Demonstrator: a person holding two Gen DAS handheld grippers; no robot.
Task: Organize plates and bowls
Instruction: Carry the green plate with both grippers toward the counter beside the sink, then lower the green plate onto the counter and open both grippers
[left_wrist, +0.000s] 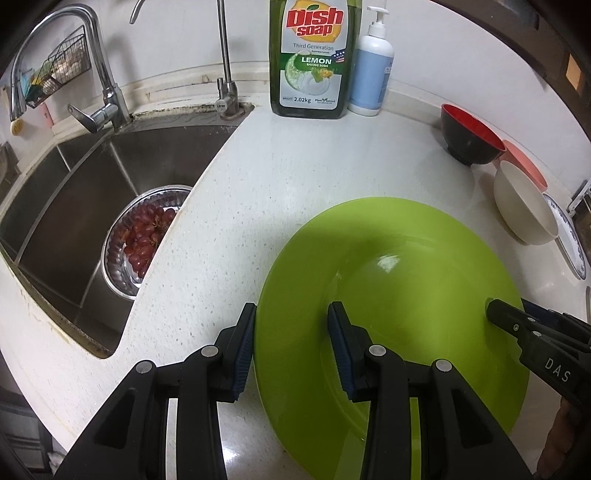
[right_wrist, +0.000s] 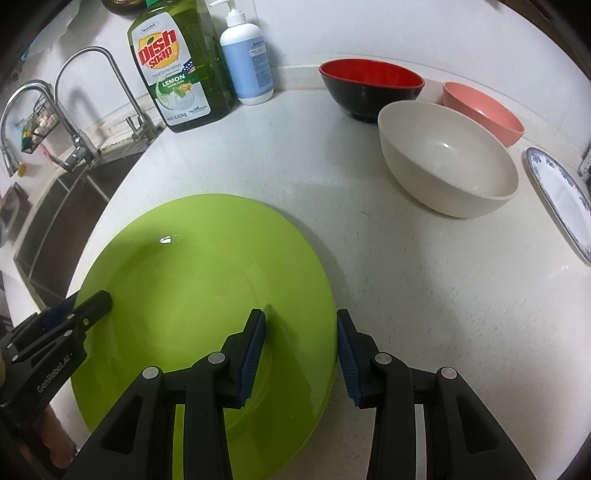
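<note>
- A steel colander (left_wrist: 122, 236) sits in the sink (left_wrist: 74, 192) and holds red grapes (left_wrist: 146, 236).
- Three bowls stand empty at the back right of the white surface (right_wrist: 303, 162): a black bowl (right_wrist: 369, 88) with a red inside, a cream bowl (right_wrist: 448, 162) just in front of it, and a pink bowl (right_wrist: 484, 110) behind the cream one.
- A blue-patterned white plate (right_wrist: 565, 206) lies at the far right edge, nothing on it.
- A dish soap bottle (left_wrist: 312, 55) and a pump bottle (left_wrist: 371, 70) stand side by side against the wall.
- The green plate (left_wrist: 399, 295) lies flat and empty on the surface, beside the sink and nearest the cameras.
- The left gripper (left_wrist: 291, 347) is partly open and straddles the plate's left rim: one finger outside the edge, the other over the plate. The pads do not press it.
- The right gripper (right_wrist: 301, 354) is likewise partly open astride the right rim, one finger on each side of the edge, not clamped.
</note>
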